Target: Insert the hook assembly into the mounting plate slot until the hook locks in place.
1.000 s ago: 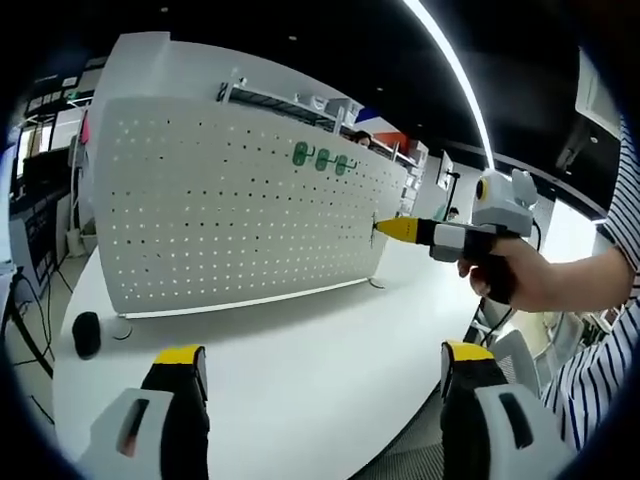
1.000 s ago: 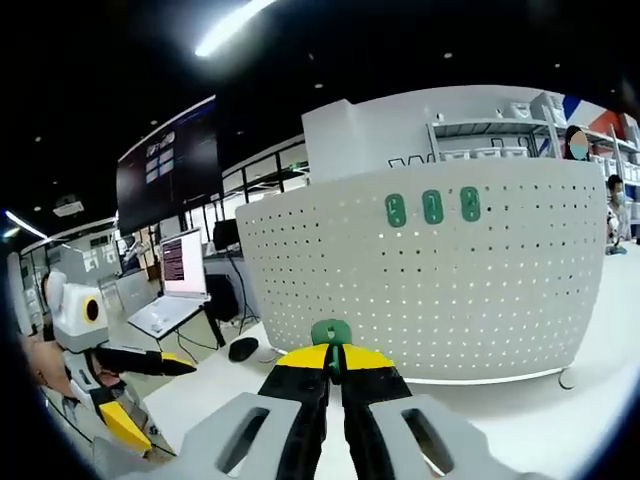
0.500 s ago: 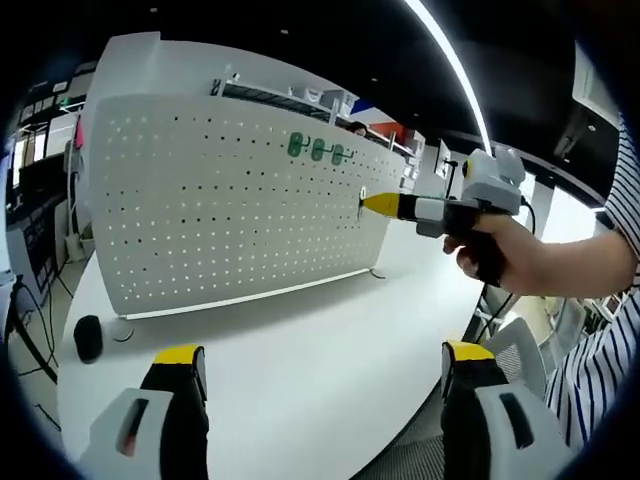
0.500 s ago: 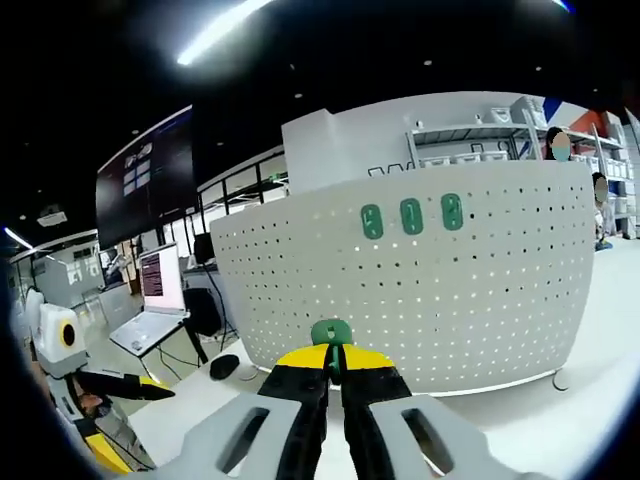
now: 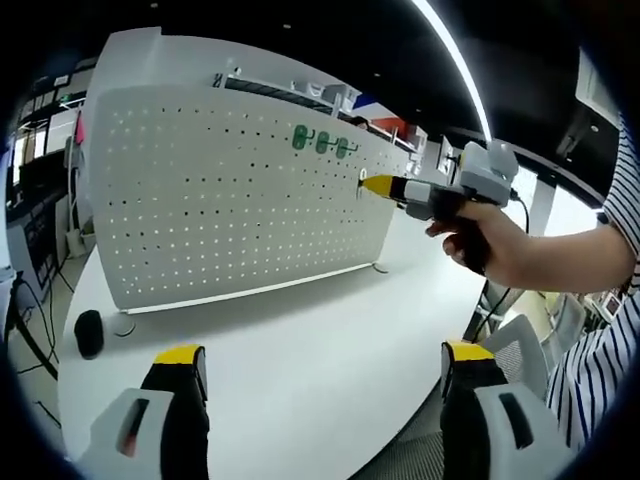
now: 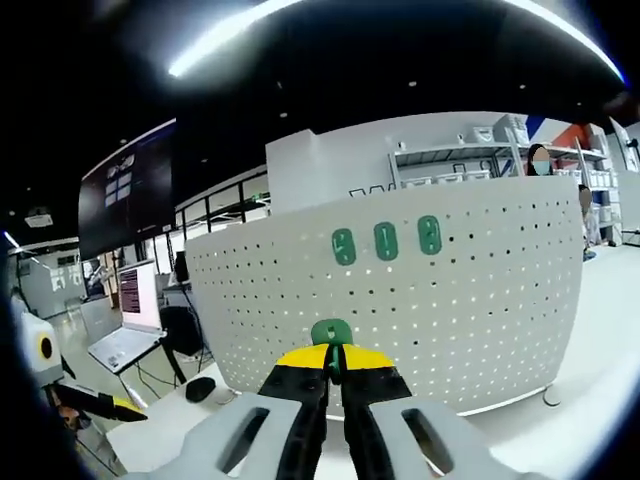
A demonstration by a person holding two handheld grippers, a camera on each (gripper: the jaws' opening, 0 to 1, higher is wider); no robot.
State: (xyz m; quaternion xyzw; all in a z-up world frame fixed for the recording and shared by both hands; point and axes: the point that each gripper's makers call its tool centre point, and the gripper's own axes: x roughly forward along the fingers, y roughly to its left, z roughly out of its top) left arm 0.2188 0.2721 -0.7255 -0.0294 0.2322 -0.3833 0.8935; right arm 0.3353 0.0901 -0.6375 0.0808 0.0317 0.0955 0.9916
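A white pegboard mounting plate [image 5: 230, 190] [image 6: 420, 290] stands upright on the white table [image 5: 300, 360]. Three green hooks [image 5: 322, 141] [image 6: 386, 241] hang side by side near its top. In the right gripper view my right gripper [image 6: 334, 372] is shut on a fourth green hook [image 6: 331, 334], held in front of the plate below the hung ones. In the left gripper view that right gripper [image 5: 372, 184], held by a person's hand, has its yellow tips close to the plate's right part. My left gripper [image 5: 325, 370] stands open low over the table, nothing between its jaws.
A black mouse [image 5: 88, 333] [image 6: 199, 388] lies on the table by the plate's left end. A laptop [image 6: 128, 318] sits on a desk beyond. Shelving [image 6: 470, 150] rises behind the plate. The person's striped sleeve [image 5: 600, 370] is at the right.
The right gripper with its green hook has risen and drawn closer to the plate's upper part, toward the hung hooks. The left gripper has stayed open and nearly still.
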